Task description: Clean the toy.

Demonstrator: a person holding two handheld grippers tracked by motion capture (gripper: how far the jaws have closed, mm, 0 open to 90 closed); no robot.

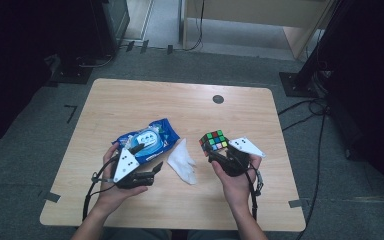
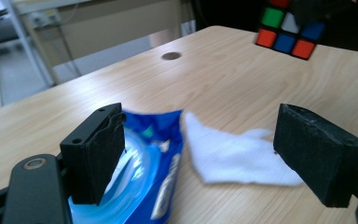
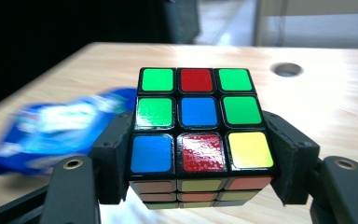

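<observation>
The cube (image 3: 200,135) wears glossy plastic stickers on a black shell. Beside it, the wipe (image 1: 182,162) looks soft, matt cloth; the packet (image 1: 147,139) is shiny film; the desk (image 1: 130,100) is smooth wood grain.

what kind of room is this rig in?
Likely a lab or office workspace set up for recording: a small wooden desk with a cable hole, grey carpet, cables and dark stand bases around it.

Dim room, dark corners; surface (image 1: 130,100) evenly lit from above; glare on cube (image 3: 200,154) sticker; blue wipes pack (image 3: 51,126) blurred, perhaps motion
</observation>
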